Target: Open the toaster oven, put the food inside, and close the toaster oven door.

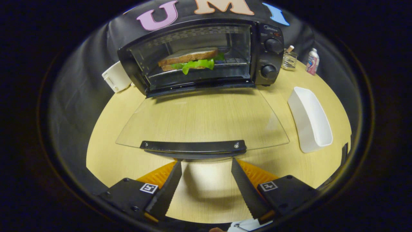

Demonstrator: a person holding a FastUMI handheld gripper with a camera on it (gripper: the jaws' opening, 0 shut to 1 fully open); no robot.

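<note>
A black toaster oven (206,54) with a boxy metal body stands at the far edge of the pale wood-grain tabletop (109,129). Its clear glass door (202,119) lies folded down flat toward the hand-held gripper (206,167), with a black bar handle (193,146) along the near rim. Inside, on the wire rack, sits a sandwich (190,59): brown bread slices with ruffled green lettuce hanging out. Two round black knobs (272,58) are stacked on the oven's right panel.

The hand-held gripper is open, its serrated fingers spread wide and empty, tips just short of the door handle.

A smooth white oblong tray (310,119), empty, lies near the right edge. At the far right corner stand a small glass bottle (289,59) and a little white bottle (312,61). A white boxy object (116,76) sits left of the oven.
</note>
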